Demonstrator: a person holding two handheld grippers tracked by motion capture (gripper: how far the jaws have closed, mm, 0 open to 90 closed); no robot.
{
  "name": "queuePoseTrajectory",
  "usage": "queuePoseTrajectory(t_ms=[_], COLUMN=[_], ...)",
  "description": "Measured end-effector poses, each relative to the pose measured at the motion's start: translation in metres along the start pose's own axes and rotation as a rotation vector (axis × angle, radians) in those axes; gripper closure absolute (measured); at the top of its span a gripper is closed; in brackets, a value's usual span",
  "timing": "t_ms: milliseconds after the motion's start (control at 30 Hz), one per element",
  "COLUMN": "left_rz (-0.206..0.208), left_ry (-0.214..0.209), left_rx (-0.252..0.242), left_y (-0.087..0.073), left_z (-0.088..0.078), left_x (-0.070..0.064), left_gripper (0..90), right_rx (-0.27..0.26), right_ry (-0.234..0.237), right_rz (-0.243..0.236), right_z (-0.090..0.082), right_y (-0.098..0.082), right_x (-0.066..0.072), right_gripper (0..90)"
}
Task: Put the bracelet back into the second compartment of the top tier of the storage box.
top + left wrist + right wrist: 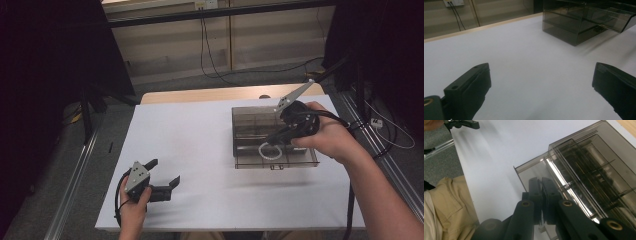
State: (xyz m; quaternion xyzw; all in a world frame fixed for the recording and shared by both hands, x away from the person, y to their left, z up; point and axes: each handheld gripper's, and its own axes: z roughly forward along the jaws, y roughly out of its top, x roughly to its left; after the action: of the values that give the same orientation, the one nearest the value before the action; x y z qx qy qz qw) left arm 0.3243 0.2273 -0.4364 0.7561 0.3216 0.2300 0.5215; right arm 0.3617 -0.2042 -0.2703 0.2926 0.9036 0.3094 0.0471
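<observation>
A white rectangular tabletop (200, 150) stands over grey floor, cables along the back wall. The right gripper (274, 140), jaws clenched, holds a white cord loop (269, 151) inside the smoky transparent plastic compartment box (310, 161) (near its front edge). The left gripper (164, 171) rests released, well apart.
</observation>
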Motion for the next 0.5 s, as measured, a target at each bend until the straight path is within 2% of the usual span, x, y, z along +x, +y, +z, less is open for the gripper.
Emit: queuePoseTrajectory(t_ms=[500], left_rz=[-0.001], left_ry=[0.002], left_rx=[0.001], left_y=[-0.001], left_z=[0.0], left_x=[0.001], left_gripper=[2.4], right_rx=[0.005], right_ry=[-0.034], right_rz=[0.009], right_z=[0.006], right_y=[-0.002], right_x=[-0.012], right_gripper=[87.2])
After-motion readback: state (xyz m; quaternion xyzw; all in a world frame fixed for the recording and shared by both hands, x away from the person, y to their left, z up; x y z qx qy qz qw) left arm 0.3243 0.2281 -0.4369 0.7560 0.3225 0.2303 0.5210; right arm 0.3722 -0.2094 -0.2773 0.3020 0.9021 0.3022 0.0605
